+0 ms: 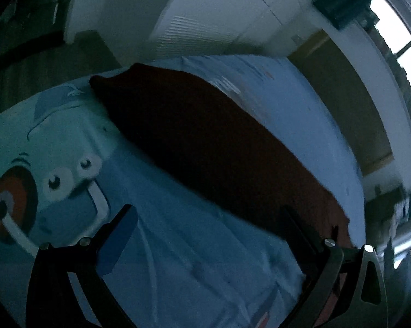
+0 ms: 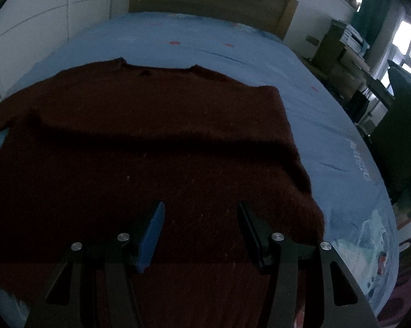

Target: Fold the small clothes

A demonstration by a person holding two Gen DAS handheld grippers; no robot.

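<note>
A dark maroon knit sweater (image 2: 140, 142) lies flat on a blue bedsheet (image 2: 211, 35), neckline toward the far end, its right side folded in. My right gripper (image 2: 200, 213) is open and empty, hovering over the sweater's lower part. In the left wrist view the sweater (image 1: 205, 147) runs diagonally across the sheet. My left gripper (image 1: 208, 216) is open and empty, above the sheet at the sweater's near edge; its right finger (image 1: 301, 232) overlaps the dark cloth.
The sheet carries a cartoon print (image 1: 41, 169) to the left of the sweater. A wooden headboard (image 2: 213, 2) stands at the bed's far end. Shelves and a desk (image 2: 350, 54) and a dark chair (image 2: 396, 125) stand to the right by a window.
</note>
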